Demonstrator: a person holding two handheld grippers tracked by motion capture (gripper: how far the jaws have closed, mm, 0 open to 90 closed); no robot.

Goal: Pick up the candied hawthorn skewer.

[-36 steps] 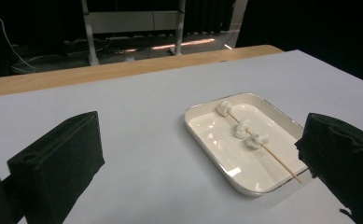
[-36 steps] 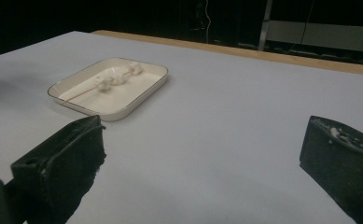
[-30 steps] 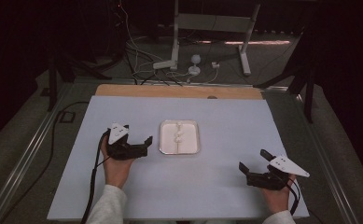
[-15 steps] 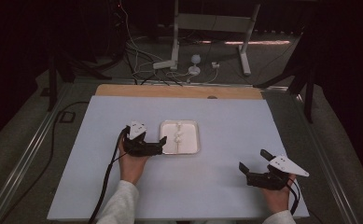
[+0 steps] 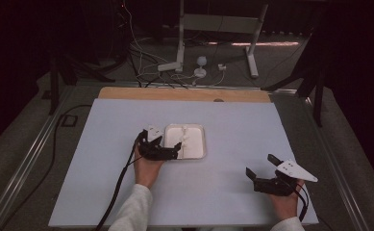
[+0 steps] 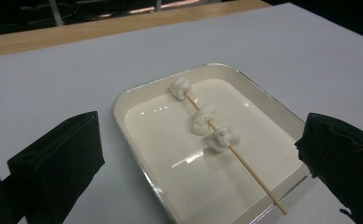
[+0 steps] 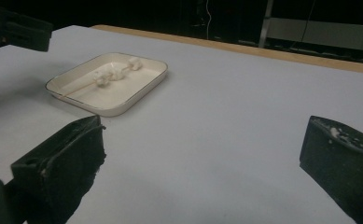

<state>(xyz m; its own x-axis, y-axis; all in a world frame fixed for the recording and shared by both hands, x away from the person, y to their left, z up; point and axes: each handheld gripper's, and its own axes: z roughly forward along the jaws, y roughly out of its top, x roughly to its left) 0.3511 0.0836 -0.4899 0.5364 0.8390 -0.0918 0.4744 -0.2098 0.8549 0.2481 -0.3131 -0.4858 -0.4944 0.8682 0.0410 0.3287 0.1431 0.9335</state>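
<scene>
A white rectangular tray (image 5: 198,153) sits mid-table, and in it lies a wooden skewer (image 6: 244,161) threaded with three white lumps (image 6: 205,119). My left gripper (image 5: 176,150) is at the tray's near left corner, open, with its jaws standing either side of the tray in the left gripper view (image 6: 202,140) and nothing between them. My right gripper (image 5: 260,165) rests open near the table's front right, well away from the tray (image 7: 123,105). From there the skewer (image 7: 109,74) shows at the far left, with the left gripper (image 7: 20,32) beyond it.
The table has a pale blue-grey top (image 5: 232,125) with a wooden strip (image 5: 184,94) along its far edge. Beyond it, cables and a metal stand (image 5: 180,62) lie on the dark floor. A black cable (image 5: 117,187) trails from the left gripper.
My left gripper has moved right from the table's left side up to the tray's near left corner. The right gripper has stayed put.
</scene>
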